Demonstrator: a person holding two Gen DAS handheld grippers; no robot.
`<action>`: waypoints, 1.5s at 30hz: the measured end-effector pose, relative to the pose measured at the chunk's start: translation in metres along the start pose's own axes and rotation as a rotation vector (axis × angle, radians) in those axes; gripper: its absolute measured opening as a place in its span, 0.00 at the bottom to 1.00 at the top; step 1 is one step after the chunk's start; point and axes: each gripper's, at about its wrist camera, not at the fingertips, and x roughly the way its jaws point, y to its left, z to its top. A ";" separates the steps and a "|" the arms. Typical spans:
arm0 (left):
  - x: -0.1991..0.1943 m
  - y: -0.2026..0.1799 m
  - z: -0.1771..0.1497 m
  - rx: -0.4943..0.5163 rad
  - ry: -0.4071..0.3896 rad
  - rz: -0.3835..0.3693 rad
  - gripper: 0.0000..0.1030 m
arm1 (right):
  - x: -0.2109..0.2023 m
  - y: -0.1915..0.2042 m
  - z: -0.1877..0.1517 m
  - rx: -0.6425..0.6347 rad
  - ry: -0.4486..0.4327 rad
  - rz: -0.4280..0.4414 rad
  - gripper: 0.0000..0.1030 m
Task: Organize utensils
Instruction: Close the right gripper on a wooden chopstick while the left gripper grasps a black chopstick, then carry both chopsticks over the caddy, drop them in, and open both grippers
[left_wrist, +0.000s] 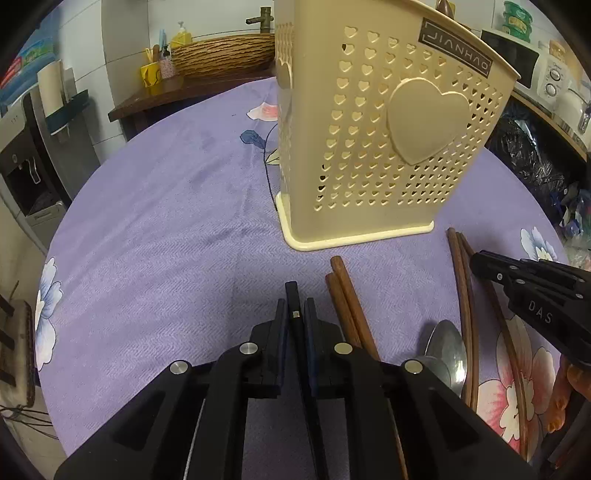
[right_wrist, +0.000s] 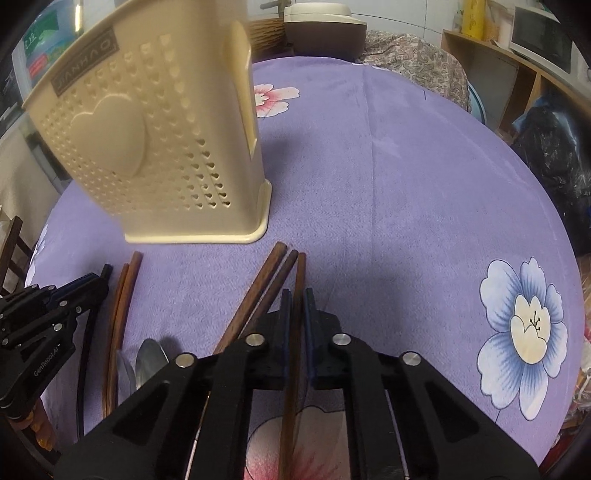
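Claws (left_wrist: 295, 306) (right_wrist: 297, 306) pinch chopsticks (right_wrist: 295, 332) before cream holder (left_wrist: 388, 129).

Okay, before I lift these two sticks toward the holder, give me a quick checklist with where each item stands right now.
1. Left gripper shut on the black square-ended chopstick: ok.
2. Right gripper shut on one brown wooden chopstick: ok.
3. Right gripper holds only one stick; the two neighbouring brown chopsticks lie outside its fingers: ok.
4. Beige perforated plastic utensil holder stands upright on the purple flowered tablecloth: ok.
5. Holder's top opening free: cannot tell, it is out of view.
6. Metal spoons lie clear of both grips: ok.
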 end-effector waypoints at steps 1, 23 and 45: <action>0.000 0.000 0.000 0.001 -0.001 -0.001 0.09 | 0.000 -0.002 0.000 0.002 -0.001 0.008 0.07; -0.169 0.036 0.017 -0.032 -0.400 -0.127 0.09 | -0.185 -0.034 -0.012 -0.002 -0.345 0.235 0.06; -0.214 0.037 0.047 0.000 -0.497 -0.147 0.08 | -0.241 -0.024 0.030 -0.059 -0.436 0.280 0.06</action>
